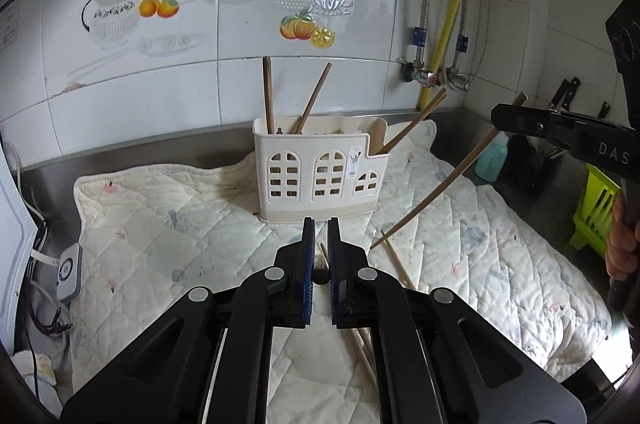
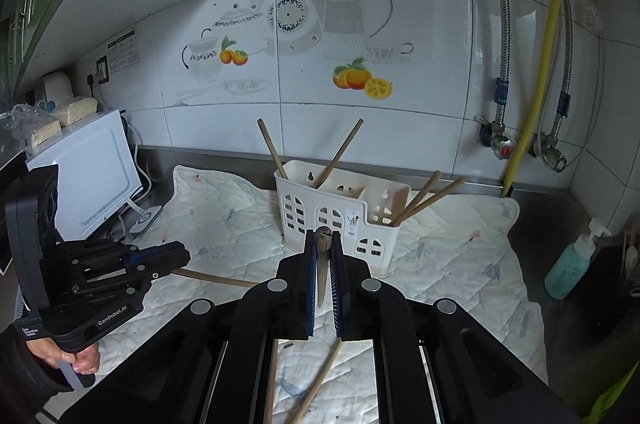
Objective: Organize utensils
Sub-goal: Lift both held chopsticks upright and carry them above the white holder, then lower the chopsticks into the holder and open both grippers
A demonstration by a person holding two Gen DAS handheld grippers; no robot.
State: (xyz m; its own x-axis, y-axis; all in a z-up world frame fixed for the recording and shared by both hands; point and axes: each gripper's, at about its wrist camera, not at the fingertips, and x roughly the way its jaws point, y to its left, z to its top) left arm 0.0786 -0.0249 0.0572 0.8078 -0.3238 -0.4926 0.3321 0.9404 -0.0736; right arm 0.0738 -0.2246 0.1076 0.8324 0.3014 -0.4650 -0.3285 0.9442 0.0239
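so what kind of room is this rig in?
Almost certainly a home kitchen: tiled wall with teapot-and-fruit decals, steel counter under a quilted mat, a utensil caddy holding chopsticks, and a knife block.

Utensil holder on the mat, by the far wall

The holder (image 1: pixel 316 176) stands on the mat (image 1: pixel 168 224), chopsticks (image 1: pixel 269 92) inside, loose chopsticks (image 1: pixel 396 264) nearer.

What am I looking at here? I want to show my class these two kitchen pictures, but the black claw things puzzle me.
A person holds a two-finger clamp in each hand, each with a camera looking along its fingers; one picture comes from each. The left gripper is shut on a chopstick. The right gripper is shut on another chopstick, seen from the side in the left picture. On the quilted mat stands a white utensil holder with chopsticks already in it, and loose chopsticks lie on the mat.
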